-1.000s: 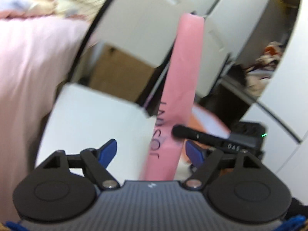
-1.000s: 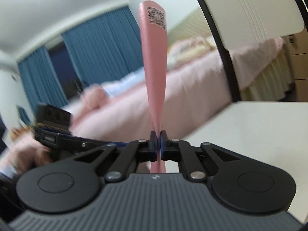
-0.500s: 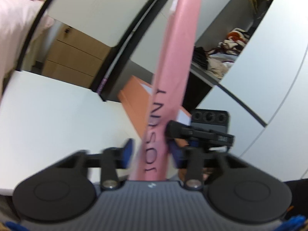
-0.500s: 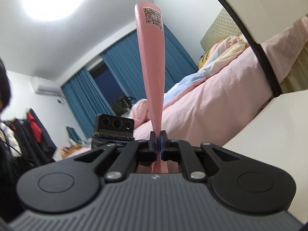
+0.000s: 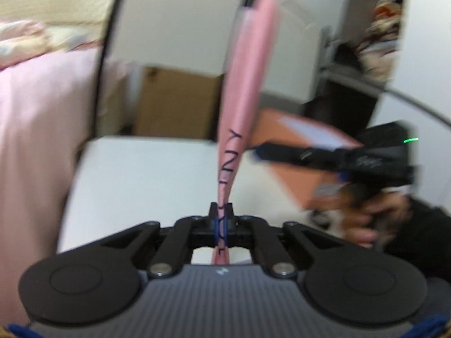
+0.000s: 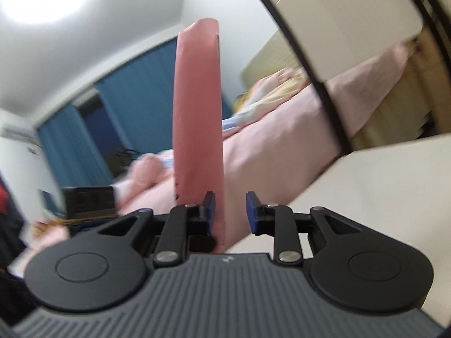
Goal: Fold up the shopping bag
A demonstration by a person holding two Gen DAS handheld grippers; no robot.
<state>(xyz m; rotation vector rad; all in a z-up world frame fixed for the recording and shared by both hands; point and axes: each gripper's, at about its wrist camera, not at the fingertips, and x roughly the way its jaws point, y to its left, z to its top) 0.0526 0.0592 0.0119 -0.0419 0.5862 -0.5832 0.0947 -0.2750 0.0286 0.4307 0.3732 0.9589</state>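
Note:
The pink shopping bag (image 5: 242, 90) is folded flat with dark lettering and stands edge-on in the air above the white table (image 5: 146, 174). My left gripper (image 5: 221, 219) is shut on its lower edge. In the right wrist view the bag (image 6: 197, 112) rises just left of centre, against the left finger (image 6: 210, 211). My right gripper (image 6: 230, 211) is open, its jaws apart and not clamping the bag. The right gripper also shows in the left wrist view (image 5: 338, 155), beside the bag.
An orange bag or box (image 5: 296, 152) lies on the table behind the pink bag. A pink bed (image 6: 282, 140) lies beyond the table edge. A white chair back (image 6: 338, 17) and a cardboard box (image 5: 174, 104) stand near. Wardrobe shelves (image 5: 375, 42) are far right.
My left gripper has closed on the bag's lower edge. My right gripper, shut on the bag before, has opened and let go. Both views have swung.

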